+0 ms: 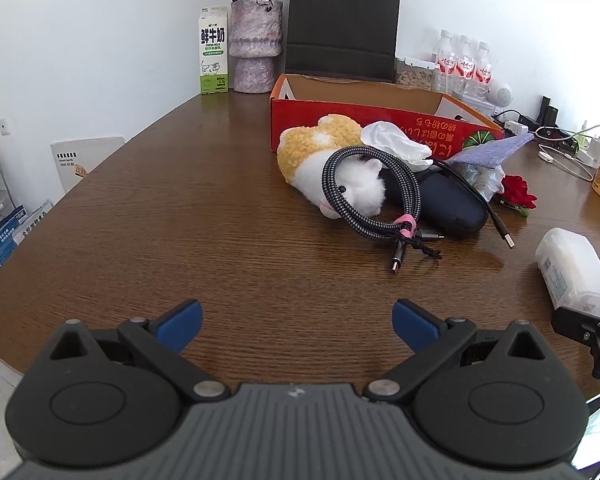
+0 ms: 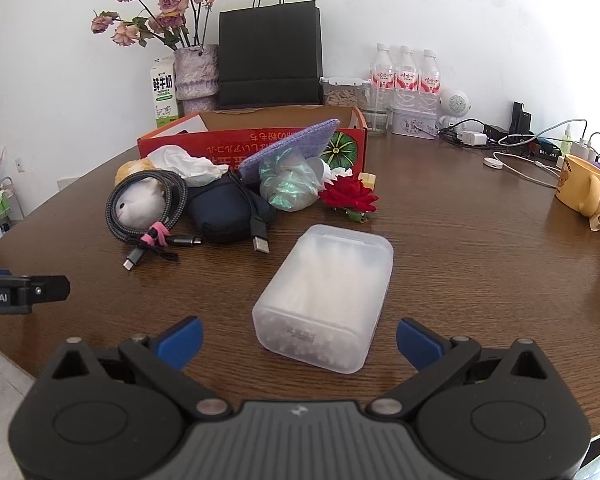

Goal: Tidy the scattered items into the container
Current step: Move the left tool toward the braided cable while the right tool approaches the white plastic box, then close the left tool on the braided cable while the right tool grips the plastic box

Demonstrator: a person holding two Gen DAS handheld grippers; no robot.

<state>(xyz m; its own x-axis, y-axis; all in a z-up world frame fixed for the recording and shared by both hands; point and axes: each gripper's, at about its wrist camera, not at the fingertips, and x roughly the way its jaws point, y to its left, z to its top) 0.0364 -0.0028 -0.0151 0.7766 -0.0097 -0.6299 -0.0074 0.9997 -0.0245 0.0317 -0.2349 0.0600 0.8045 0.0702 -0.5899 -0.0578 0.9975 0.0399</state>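
Note:
A red cardboard box stands open at the table's back; it also shows in the right wrist view. In front of it lies a pile: plush toy, coiled braided cable, dark pouch, white tissue, purple cloth, plastic bag, red rose. A frosted plastic case lies between my right gripper's open fingers. My right gripper is open. My left gripper is open and empty, well short of the pile.
Along the back wall stand a milk carton, a vase of dried roses, a black paper bag and water bottles. Chargers and cables and a yellow mug lie at the right.

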